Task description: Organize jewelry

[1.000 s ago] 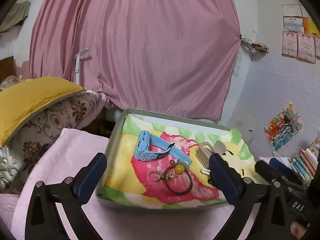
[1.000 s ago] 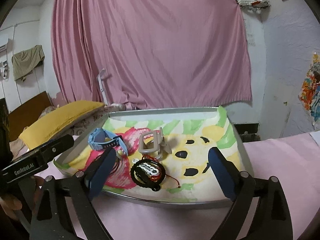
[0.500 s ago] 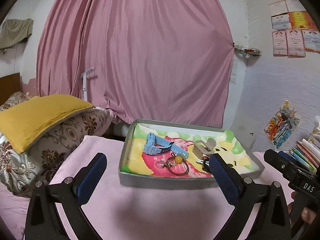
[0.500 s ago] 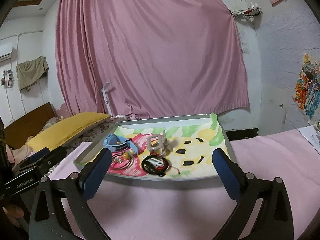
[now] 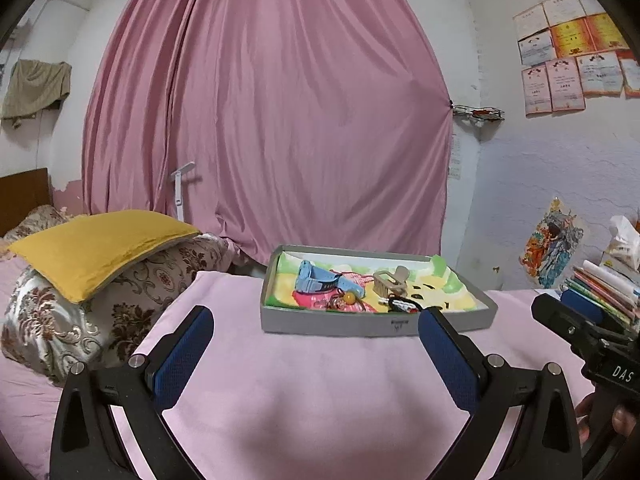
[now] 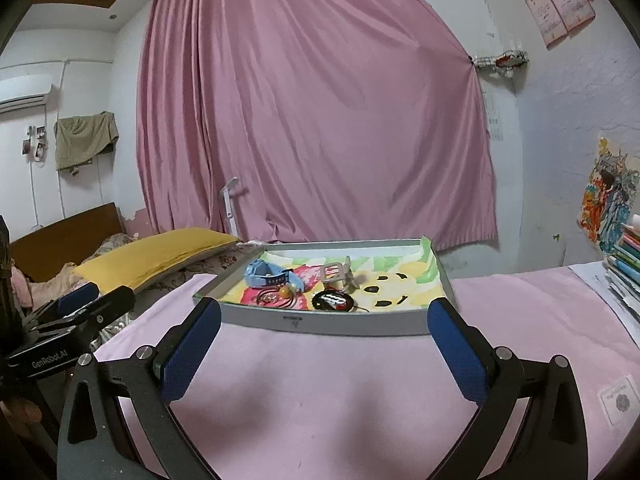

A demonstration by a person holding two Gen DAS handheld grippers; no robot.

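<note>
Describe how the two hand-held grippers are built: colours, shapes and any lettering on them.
Each hand-held gripper is a black frame with two fingers spread in a V, silver round bolts at the joints, and textured blue pads. On the left hand-held gripper see a pad; the right hand-held gripper matches. White lettering reads "GenRobot.AI" on the left body and "DAS" on the right.

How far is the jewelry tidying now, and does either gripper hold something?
Done, as it looks: the blue watch, the ring with a yellow bead, the beige hair clip and the black round piece all lie in the gray tray. In hand: nothing; the left gripper and the right gripper are open and empty, short of the tray. Left: no loose jewelry shows on the pink cover.
</note>
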